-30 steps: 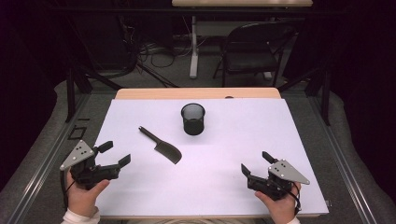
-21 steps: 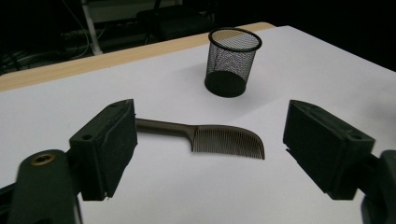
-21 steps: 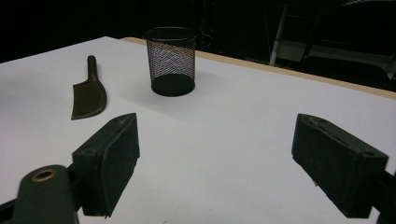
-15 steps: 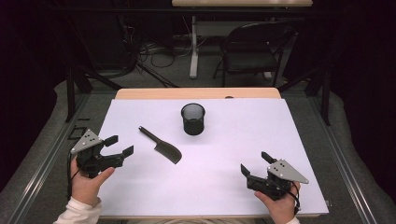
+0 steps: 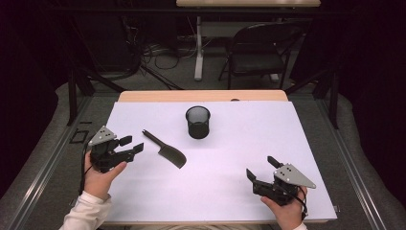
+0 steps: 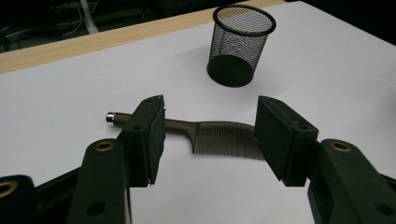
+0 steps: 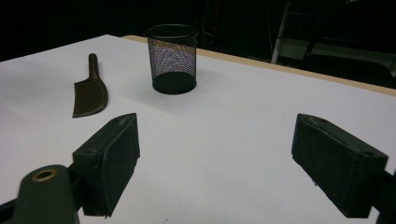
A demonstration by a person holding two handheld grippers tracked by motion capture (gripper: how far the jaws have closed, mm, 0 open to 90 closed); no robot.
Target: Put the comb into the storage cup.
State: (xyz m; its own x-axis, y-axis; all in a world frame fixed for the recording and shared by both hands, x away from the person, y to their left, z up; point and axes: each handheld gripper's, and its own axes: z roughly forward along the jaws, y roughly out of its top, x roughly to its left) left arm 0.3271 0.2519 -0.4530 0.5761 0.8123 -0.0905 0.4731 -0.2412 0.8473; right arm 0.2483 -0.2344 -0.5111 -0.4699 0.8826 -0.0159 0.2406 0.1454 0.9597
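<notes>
Item: dark comb [image 5: 165, 149] with a long handle, lying flat on the white table [image 5: 230, 191], left of centre, teeth end nearest the person. Just beyond it stands a black mesh cup [image 5: 197, 121], upright, apart from the comb. Left gripper [image 5: 130, 145]: aimed at the comb from the left, near it but not touching; jaws about half open, have just been closing, nothing between them. Right gripper [image 5: 261, 167]: low at the near right, jaws wide apart, holding nothing
</notes>
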